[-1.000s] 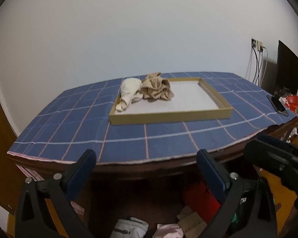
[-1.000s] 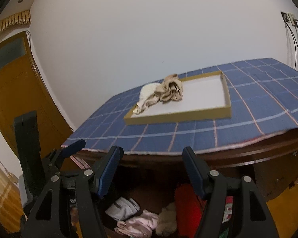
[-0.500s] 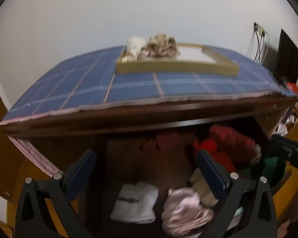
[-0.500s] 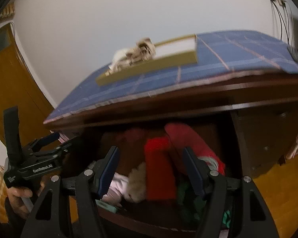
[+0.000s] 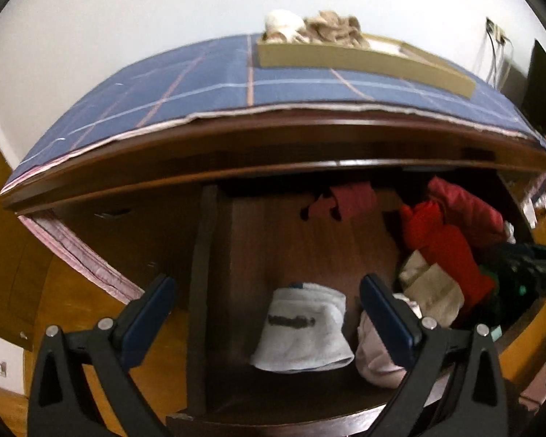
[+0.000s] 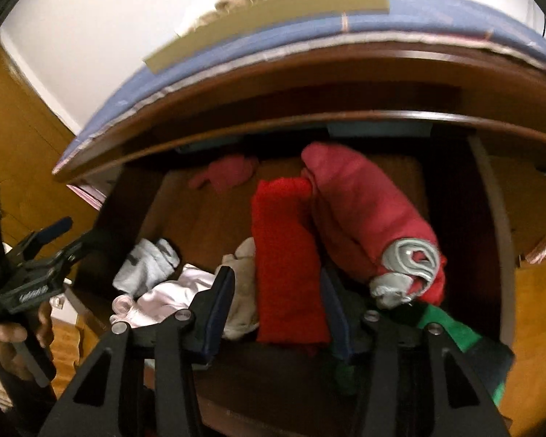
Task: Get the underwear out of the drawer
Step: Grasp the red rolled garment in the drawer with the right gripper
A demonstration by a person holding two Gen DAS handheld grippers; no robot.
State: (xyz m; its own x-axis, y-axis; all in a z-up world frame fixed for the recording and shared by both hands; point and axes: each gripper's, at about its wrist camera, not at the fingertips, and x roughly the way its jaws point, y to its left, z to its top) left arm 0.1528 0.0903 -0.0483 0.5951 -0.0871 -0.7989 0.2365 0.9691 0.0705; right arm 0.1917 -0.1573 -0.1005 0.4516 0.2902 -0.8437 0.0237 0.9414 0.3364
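The wooden drawer [image 5: 200, 291] stands pulled out under the table top. White underwear with a dark printed waistband [image 5: 302, 331] lies at its front left, and a pale pink piece [image 5: 373, 349] lies beside it. My left gripper [image 5: 267, 298] hovers open above the white underwear, touching nothing. A folded red garment [image 6: 287, 255] sits between the fingers of my right gripper [image 6: 276, 284], a beige piece [image 6: 242, 291] against the left finger. The right jaws are closing, and the pads do not visibly press on the cloth. A hand [image 6: 18, 331] holds the left gripper [image 6: 43, 251].
A dark red roll with grey lining [image 6: 364, 211], green cloth [image 6: 451, 327] and a small pink item [image 6: 225, 174] also fill the drawer [image 6: 487, 218]. Above, the blue checked cloth [image 5: 200, 83] carries a cardboard tray [image 5: 364, 60] holding beige and white garments [image 5: 316, 29].
Both grippers have sunk from table-top height and tipped down, so the drawer's inside now fills both views. The right jaws stand narrower than before.
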